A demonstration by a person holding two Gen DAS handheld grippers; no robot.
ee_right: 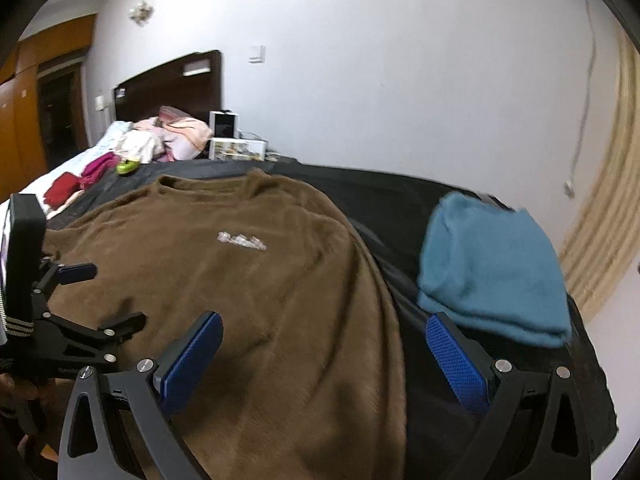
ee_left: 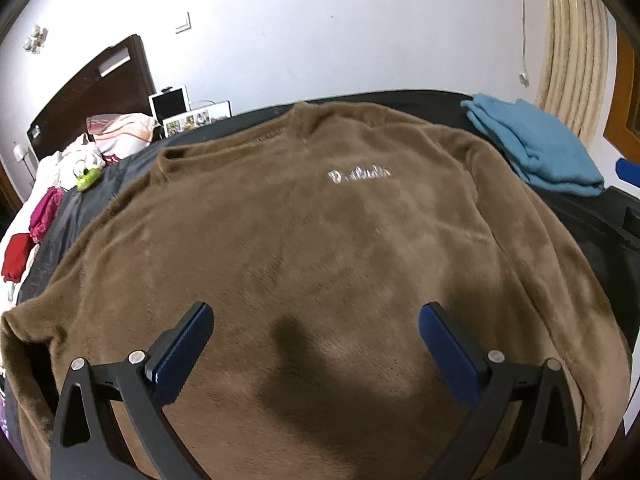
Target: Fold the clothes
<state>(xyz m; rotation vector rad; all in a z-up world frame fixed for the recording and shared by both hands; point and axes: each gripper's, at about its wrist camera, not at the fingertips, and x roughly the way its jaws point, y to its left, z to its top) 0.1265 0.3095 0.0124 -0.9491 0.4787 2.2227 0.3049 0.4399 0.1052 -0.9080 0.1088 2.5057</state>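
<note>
Brown sweater (ee_left: 304, 240) lies flat on the bed (ee_right: 380, 200); my left gripper (ee_left: 316, 318) and right gripper (ee_right: 324, 328) both gape above its hem

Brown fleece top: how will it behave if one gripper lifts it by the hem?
The brown top looks thick and plush, so probably floppy: a pinched hem would likely drape and sag. Its fuzzy pile should grip the ribbed pads rather than slip. Spread wide on the dark sheet, it may drag.
</note>
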